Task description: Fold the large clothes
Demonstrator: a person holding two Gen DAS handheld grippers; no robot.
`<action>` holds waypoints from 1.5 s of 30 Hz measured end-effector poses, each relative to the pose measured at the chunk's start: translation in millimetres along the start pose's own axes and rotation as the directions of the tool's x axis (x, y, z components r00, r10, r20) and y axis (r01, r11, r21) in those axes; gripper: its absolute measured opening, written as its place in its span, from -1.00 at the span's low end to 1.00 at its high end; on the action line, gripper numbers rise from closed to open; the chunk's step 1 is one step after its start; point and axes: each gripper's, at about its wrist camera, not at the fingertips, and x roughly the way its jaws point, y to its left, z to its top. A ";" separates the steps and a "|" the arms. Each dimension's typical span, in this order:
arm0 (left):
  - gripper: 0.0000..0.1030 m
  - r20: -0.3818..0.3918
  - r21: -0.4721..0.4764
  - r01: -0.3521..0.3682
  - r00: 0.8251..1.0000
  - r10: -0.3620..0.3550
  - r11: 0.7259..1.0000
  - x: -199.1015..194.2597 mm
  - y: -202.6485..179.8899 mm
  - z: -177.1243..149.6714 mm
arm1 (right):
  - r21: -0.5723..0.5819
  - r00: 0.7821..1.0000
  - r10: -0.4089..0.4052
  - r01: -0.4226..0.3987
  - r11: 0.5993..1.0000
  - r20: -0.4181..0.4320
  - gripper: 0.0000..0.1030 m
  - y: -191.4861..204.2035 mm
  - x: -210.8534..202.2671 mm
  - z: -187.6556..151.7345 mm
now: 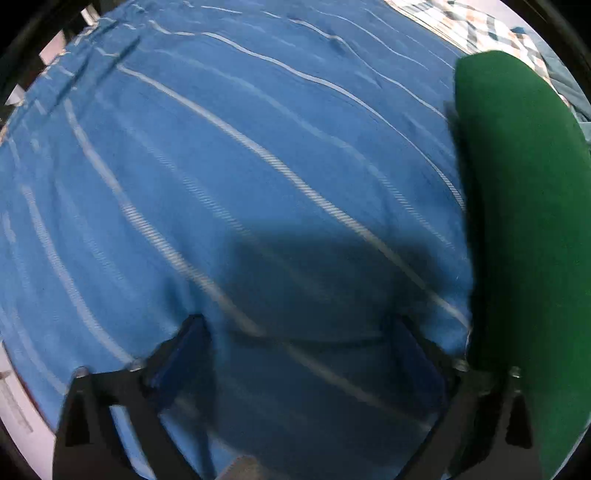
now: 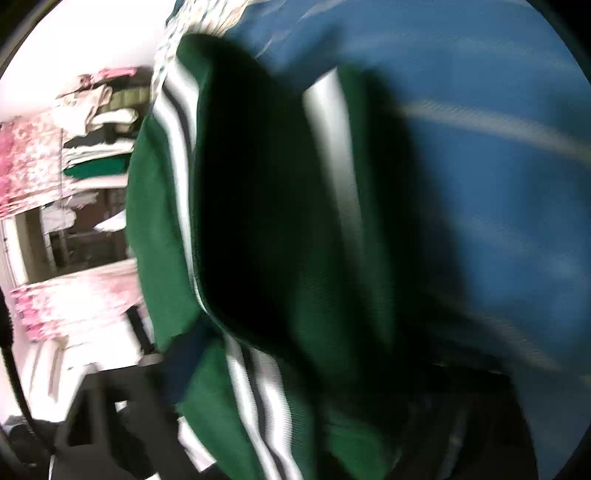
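A green garment with white and dark side stripes (image 2: 258, 229) hangs bunched in front of the right wrist camera, over a blue striped bed sheet (image 2: 498, 184). My right gripper (image 2: 295, 387) is mostly covered by the cloth and appears shut on it; one blue pad (image 2: 184, 362) shows at the left. In the left wrist view my left gripper (image 1: 295, 332) is open and empty just above the blue sheet (image 1: 221, 166), its blue fingers (image 1: 184, 354) wide apart. The green garment (image 1: 524, 240) lies along the right side, beside the right finger.
A checked blanket (image 1: 480, 26) lies at the bed's far edge. Shelves with stacked folded clothes (image 2: 99, 140) and pink floral fabric (image 2: 33, 158) stand to the left in the right wrist view. Both views are motion-blurred.
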 end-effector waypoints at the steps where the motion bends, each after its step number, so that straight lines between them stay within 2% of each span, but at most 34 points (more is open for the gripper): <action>1: 1.00 -0.001 0.000 -0.020 1.000 0.020 1.000 3.1 -3.1 2.9 | 0.035 1.000 0.021 -0.021 0.999 0.003 -0.03 -1.4 3.3 -3.8; 4: 1.00 -0.014 -0.004 -0.057 0.998 0.057 0.998 8.7 -10.1 10.9 | 0.161 0.991 0.116 -0.126 0.979 0.073 -0.25 -12.1 -6.5 -31.3; 5: 1.00 -0.032 -0.018 -0.051 0.998 0.050 0.999 10.2 -9.3 16.0 | 0.212 0.982 0.156 -0.175 0.961 0.102 -0.26 -18.3 -11.8 -46.5; 7: 1.00 -0.067 -0.051 -0.037 0.997 0.034 0.998 9.2 -9.7 26.9 | 0.273 0.975 0.186 -0.213 0.938 0.123 -0.26 -27.3 -14.6 -74.4; 9: 1.00 -0.039 -0.091 0.027 0.999 -0.030 0.995 -6.7 -7.3 37.9 | 0.298 0.978 0.162 -0.195 0.935 0.131 -0.26 -33.2 -13.3 -98.9; 10: 1.00 -0.009 -0.106 0.086 0.996 -0.087 0.991 -18.3 -6.1 43.4 | 0.294 0.977 0.165 -0.199 0.935 0.136 -0.20 -36.1 -15.5 -103.5; 12: 1.00 0.047 -0.132 0.240 0.971 -0.235 0.962 -44.5 -6.7 57.4 | 0.290 0.974 0.167 -0.207 0.934 0.157 0.02 -42.2 -18.9 -109.0; 14: 1.00 0.075 -0.146 0.397 0.918 -0.390 0.906 -56.8 -13.2 67.9 | 0.267 0.981 0.115 -0.153 0.951 0.154 0.36 -43.3 -21.5 -106.8; 15: 1.00 0.062 -0.132 0.471 0.882 -0.467 0.872 -58.0 -23.7 74.3 | 0.248 0.983 0.106 -0.141 0.959 0.151 0.37 -42.9 -21.4 -106.1; 16: 1.00 0.041 -0.109 0.504 0.864 -0.502 0.857 -56.7 -32.6 78.5 | 0.235 0.983 0.113 -0.145 0.961 0.146 0.37 -43.3 -20.8 -105.4; 19: 1.00 -0.086 0.041 0.518 0.854 -0.513 0.854 -39.3 -78.0 89.2 | 0.190 0.985 0.130 -0.150 0.970 0.113 0.47 -44.0 -16.7 -102.8; 20: 1.00 -0.135 0.085 0.500 0.863 -0.487 0.862 -28.5 -93.4 91.1 | 0.179 0.985 0.138 -0.154 0.972 0.098 0.48 -42.9 -9.6 -98.7; 21: 1.00 -0.169 0.110 0.501 0.861 -0.480 0.859 -23.4 -104.0 93.1 | 0.174 0.985 0.152 -0.165 0.971 0.087 0.48 -43.7 -4.6 -96.5; 22: 1.00 -0.195 0.125 0.515 0.851 -0.487 0.848 -18.2 -114.7 92.9 | 0.170 0.983 0.169 -0.179 0.969 0.072 0.48 -43.4 1.0 -93.9; 24: 0.91 -0.191 0.167 0.506 0.858 -0.476 0.846 -14.3 -130.8 96.5 | 0.164 0.984 0.167 -0.174 0.971 0.057 0.48 -39.2 8.8 -89.6; 25: 0.88 -0.184 0.183 0.492 0.868 -0.462 0.851 -16.7 -135.6 95.2 | 0.166 0.987 0.153 -0.160 0.973 0.052 0.51 -36.2 11.4 -88.2; 26: 0.78 -0.177 0.193 0.490 0.870 -0.461 0.850 -19.7 -136.5 96.5 | 0.160 0.989 0.140 -0.147 0.976 0.055 0.49 -33.5 11.9 -87.7; 27: 0.66 -0.172 0.192 0.496 0.866 -0.469 0.847 -23.8 -135.8 92.2 | 0.156 0.990 0.124 -0.133 0.979 0.065 0.44 -31.2 11.5 -88.2; 28: 0.60 -0.169 0.195 0.506 0.861 -0.479 0.840 -27.6 -130.7 90.8 | 0.165 0.989 0.126 -0.138 0.977 0.081 0.12 -33.6 6.9 -94.6; 30: 0.45 -0.168 0.225 0.518 0.855 -0.491 0.825 -37.1 -130.2 94.9 | 0.191 0.985 0.134 -0.153 0.970 0.107 -0.05 -30.8 2.2 -101.8; 31: 0.44 -0.168 0.234 0.520 0.854 -0.493 0.821 -41.3 -128.4 95.5 | 0.198 0.983 0.140 -0.162 0.967 0.119 -0.16 -27.8 -0.1 -105.6; 32: 0.44 -0.170 0.240 0.535 0.845 -0.507 0.810 -48.5 -128.7 101.5 | 0.205 0.979 0.151 -0.177 0.963 0.135 -0.22 -22.2 -3.6 -109.8; 34: 0.44 -0.168 0.250 0.552 0.834 -0.526 0.795 -55.1 -114.3 93.7 | 0.206 0.972 0.168 -0.200 0.958 0.162 -0.26 -12.1 -12.4 -118.2; 39: 0.44 -0.167 0.303 0.578 0.815 -0.555 0.758 -74.2 -109.4 136.9 | 0.214 0.955 0.170 -0.224 0.951 0.244 -0.27 30.4 -26.5 -111.6; 41: 0.44 -0.162 0.322 0.588 0.807 -0.568 0.742 -81.0 -114.0 171.1 | 0.209 0.946 0.171 -0.232 0.950 0.276 -0.28 51.6 -32.1 -99.0; 45: 0.44 -0.142 0.363 0.587 0.802 -0.579 0.724 -91.3 -117.7 236.6 | 0.189 0.930 0.165 -0.236 0.953 0.330 -0.28 99.2 -33.8 -56.4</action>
